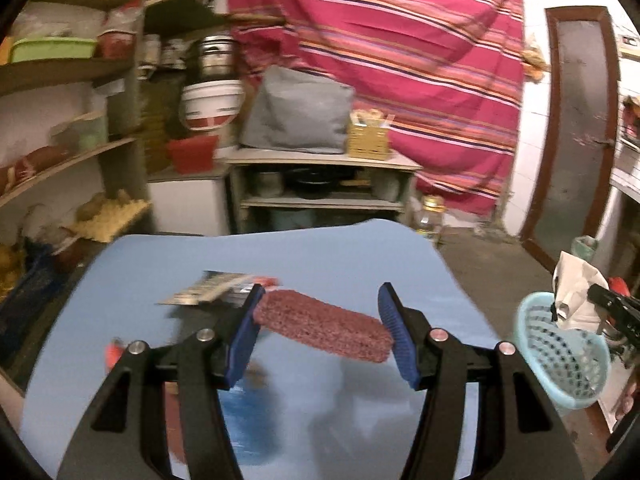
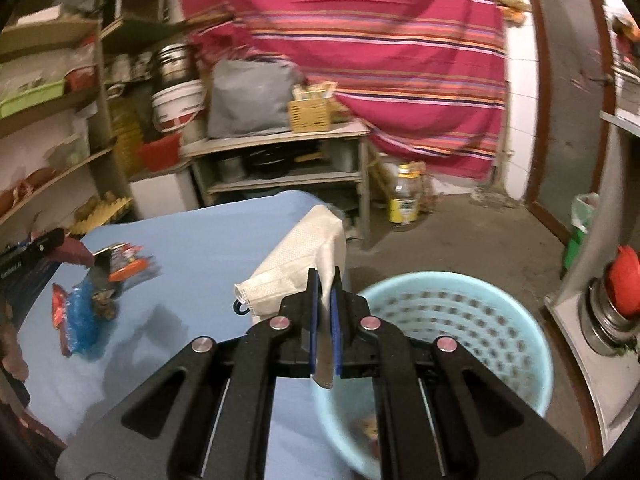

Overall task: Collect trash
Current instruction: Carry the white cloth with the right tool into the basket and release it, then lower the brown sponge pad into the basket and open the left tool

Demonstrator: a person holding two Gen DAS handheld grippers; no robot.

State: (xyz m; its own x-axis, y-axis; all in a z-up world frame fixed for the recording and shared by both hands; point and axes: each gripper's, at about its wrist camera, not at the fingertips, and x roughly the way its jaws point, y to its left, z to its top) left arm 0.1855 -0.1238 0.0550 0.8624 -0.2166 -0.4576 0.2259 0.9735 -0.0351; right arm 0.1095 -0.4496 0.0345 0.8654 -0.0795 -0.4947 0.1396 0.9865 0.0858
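Note:
My left gripper [image 1: 322, 326] is shut on a long dark-red scrub sponge [image 1: 324, 330], held lengthwise between its blue pads above the blue table [image 1: 340, 256]; it also shows in the right wrist view [image 2: 70, 254]. My right gripper [image 2: 326, 296] is shut on a white paper napkin [image 2: 300, 264], held by the table's right edge, just left of a light blue plastic basket [image 2: 480, 320]. The napkin [image 1: 576, 288] and basket [image 1: 560, 356] also show in the left wrist view. Several wrappers lie on the table: a printed packet [image 1: 212, 290] and red and blue wrappers [image 2: 80, 312].
Wooden shelves [image 1: 60, 160] stand on the left. A low shelf unit [image 1: 320, 184] with a grey bag [image 1: 300, 116] and a yellow crate is behind the table. A glass jar [image 2: 406, 200] stands on the floor. A striped red cloth hangs at the back.

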